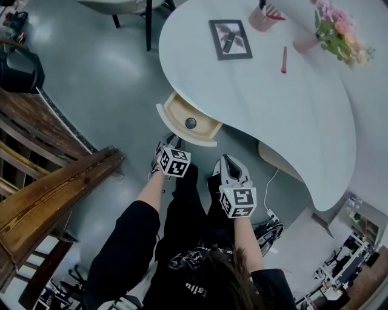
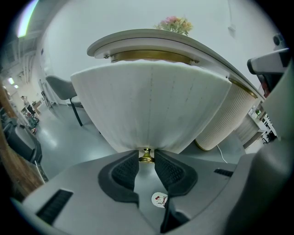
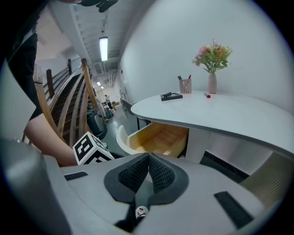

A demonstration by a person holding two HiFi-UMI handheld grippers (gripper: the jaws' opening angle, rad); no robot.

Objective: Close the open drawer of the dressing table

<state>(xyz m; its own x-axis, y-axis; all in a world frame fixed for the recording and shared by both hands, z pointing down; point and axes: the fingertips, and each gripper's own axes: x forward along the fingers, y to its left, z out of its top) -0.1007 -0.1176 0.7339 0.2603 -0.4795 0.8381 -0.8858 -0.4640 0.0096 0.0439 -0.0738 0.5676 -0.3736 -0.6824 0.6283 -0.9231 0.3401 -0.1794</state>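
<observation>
The white dressing table (image 1: 291,103) has one wooden drawer (image 1: 179,114) pulled out toward me, with a small round dark thing (image 1: 190,123) inside. My left gripper (image 1: 171,143) is at the drawer's curved white front (image 2: 151,105). Its pads (image 2: 125,170) sit on either side of the brass knob (image 2: 146,156) and close on it. My right gripper (image 1: 227,161) hangs to the right of the drawer, below the tabletop's edge, apart from it. Its jaws (image 3: 148,159) are shut with nothing between them. The right gripper view shows the open drawer (image 3: 158,137) from the side.
On the tabletop lie a framed picture (image 1: 230,39), a pink cup (image 1: 264,17), a red pen (image 1: 284,60) and a vase of flowers (image 1: 336,27). A wooden stair rail (image 1: 54,181) runs on the left. A chair (image 1: 130,9) stands behind, and a cable (image 1: 270,187) trails on the floor at the right.
</observation>
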